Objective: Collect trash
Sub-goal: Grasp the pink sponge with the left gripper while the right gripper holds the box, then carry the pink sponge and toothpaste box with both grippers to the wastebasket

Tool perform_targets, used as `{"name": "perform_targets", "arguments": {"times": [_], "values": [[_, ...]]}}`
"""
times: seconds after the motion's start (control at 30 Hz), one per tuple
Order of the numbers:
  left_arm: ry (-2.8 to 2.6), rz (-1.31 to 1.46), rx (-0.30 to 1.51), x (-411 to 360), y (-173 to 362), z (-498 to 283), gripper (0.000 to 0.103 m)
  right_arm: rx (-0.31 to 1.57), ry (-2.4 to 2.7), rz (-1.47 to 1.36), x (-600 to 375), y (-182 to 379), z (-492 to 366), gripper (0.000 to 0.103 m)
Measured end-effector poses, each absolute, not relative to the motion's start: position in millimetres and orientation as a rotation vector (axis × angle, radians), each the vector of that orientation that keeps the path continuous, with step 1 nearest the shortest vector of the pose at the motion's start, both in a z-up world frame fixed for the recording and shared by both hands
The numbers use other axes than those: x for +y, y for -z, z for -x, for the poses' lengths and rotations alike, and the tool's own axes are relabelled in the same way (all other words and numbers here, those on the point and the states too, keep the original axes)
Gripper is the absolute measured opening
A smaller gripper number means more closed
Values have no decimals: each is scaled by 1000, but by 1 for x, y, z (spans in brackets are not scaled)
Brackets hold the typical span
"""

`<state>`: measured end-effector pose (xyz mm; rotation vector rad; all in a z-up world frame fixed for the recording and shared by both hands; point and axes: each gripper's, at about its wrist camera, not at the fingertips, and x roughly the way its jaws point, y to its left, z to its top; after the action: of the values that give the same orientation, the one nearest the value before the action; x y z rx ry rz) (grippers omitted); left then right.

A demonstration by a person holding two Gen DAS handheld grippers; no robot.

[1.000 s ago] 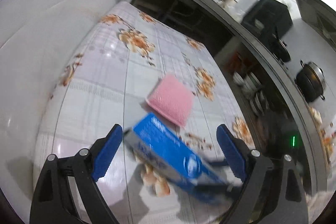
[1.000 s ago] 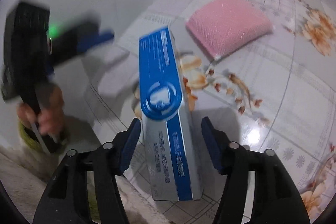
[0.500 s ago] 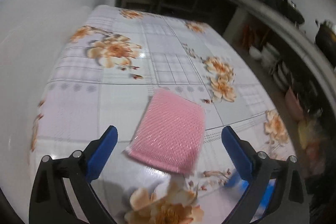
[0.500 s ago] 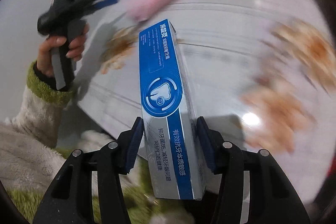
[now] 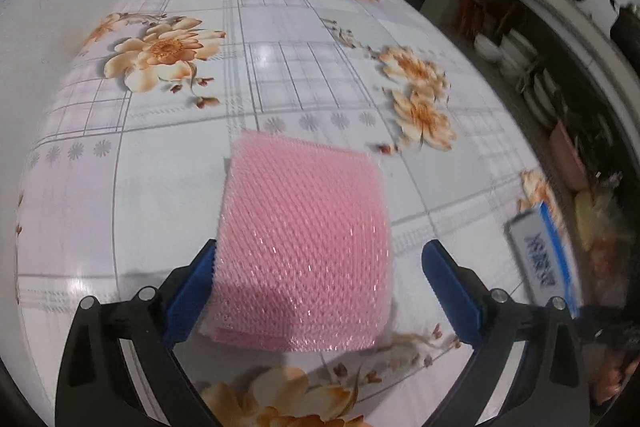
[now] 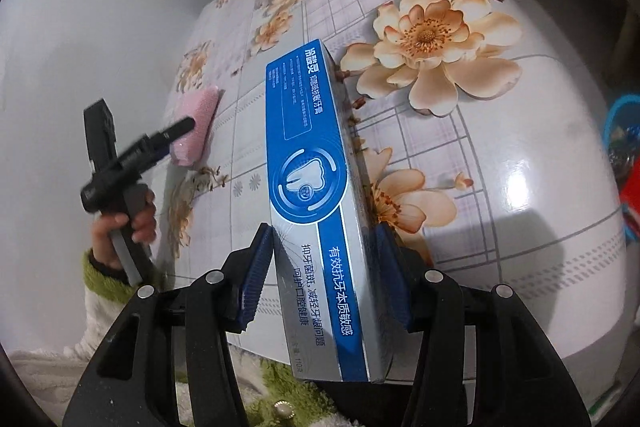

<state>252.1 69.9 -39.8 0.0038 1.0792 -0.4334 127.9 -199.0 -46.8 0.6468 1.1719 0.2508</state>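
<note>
Table under a glossy floral oilcloth (image 5: 280, 75), pale grid with peach blossoms; white wall beyond it, dark shelving with stacked dishes (image 5: 520, 63) off toward 3 o'clock in the left wrist view.

My left tongs (image 5: 320, 287) stood apart over the cloth, blue pads (image 5: 192, 291) wide. The pink mesh scrubber (image 5: 304, 247) lay flat on the table between them: its 9 o'clock edge met the left pad, or sat just beside it; I could not tell which. A clear gap remained to the pad at 3 o'clock. Nothing was gripped on that side.

My right tongs (image 6: 328, 279) were clamped on the blue-and-silver toothpaste box (image 6: 316, 195), both pads pressed against its long sides near the printed end, the box running away from me toward 12 o'clock, held clear above the table edge. From the left wrist camera the same box showed blurred at 3 o'clock (image 5: 544, 251), off the table's rim.

From the right wrist camera, at 9 o'clock, my left hand (image 6: 124, 227) gripped the handle, green fuzzy cuff (image 6: 100, 271) at the wrist, with the scrubber just past the tong tips. At the far 3 o'clock edge, a blue-rimmed bin (image 6: 618, 115), contents unclear.
</note>
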Motion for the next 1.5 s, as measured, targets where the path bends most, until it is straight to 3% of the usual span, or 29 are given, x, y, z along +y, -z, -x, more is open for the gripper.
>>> {"name": "perform_targets", "arguments": {"times": [0.23,0.5,0.63,0.8,1.2,1.5], "values": [[406,-102,1024,54,41,-226,82,1164,-245,-644,-242,38,-119,49],[443,-67,1084,51,38,-169,81,1175,-209,-614,-246,39,-111,49],[468,-84,1120,45,39,-150,93,1182,-194,-584,-247,38,-109,51],[436,-69,1119,44,38,-153,94,1186,-166,-520,-242,35,-115,58],[377,-122,1070,35,43,-164,94,1169,-97,-381,-221,35,-126,63],[342,-160,1036,31,43,-163,82,1138,-55,-310,-209,37,-129,62]]}}
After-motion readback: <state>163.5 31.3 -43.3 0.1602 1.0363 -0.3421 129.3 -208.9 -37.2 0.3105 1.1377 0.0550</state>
